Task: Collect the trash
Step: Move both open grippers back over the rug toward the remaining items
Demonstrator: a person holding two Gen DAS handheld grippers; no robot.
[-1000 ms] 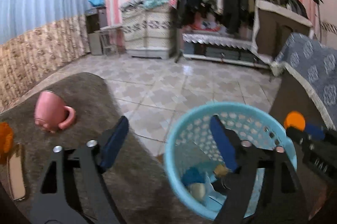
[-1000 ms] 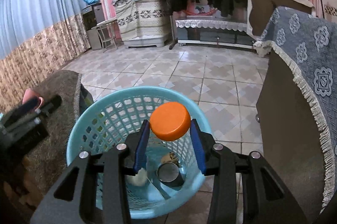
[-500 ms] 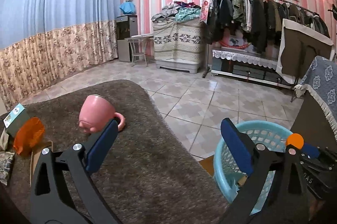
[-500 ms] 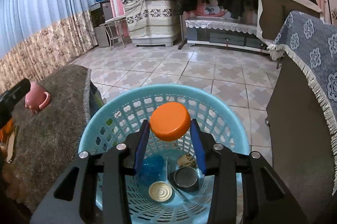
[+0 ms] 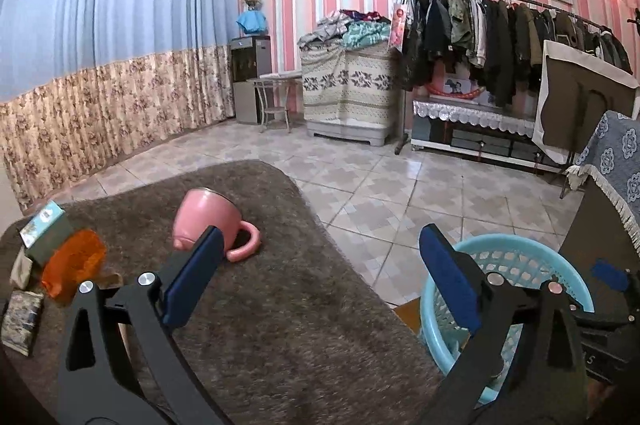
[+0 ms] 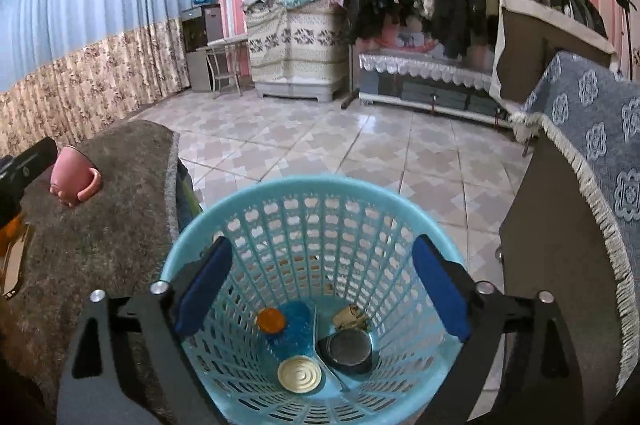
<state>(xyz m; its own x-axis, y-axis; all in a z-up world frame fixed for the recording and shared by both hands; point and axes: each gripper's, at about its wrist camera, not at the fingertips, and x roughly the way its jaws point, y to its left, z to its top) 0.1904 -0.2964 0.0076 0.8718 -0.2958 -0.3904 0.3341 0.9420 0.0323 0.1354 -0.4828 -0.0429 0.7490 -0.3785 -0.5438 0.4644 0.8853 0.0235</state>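
Orange cap (image 6: 271, 320) now in basket (image 6: 256, 195)

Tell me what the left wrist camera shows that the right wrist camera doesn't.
Only the left wrist view shows the small boxes and wrappers at the rug's left end, with the whole crumpled orange wrapper.

Only the right wrist view shows the basket's bottom: an orange cap, a blue plastic piece, a tin lid, a dark can and a crumpled scrap.

Both show the pink mug on its side on the brown rug, and the blue basket.
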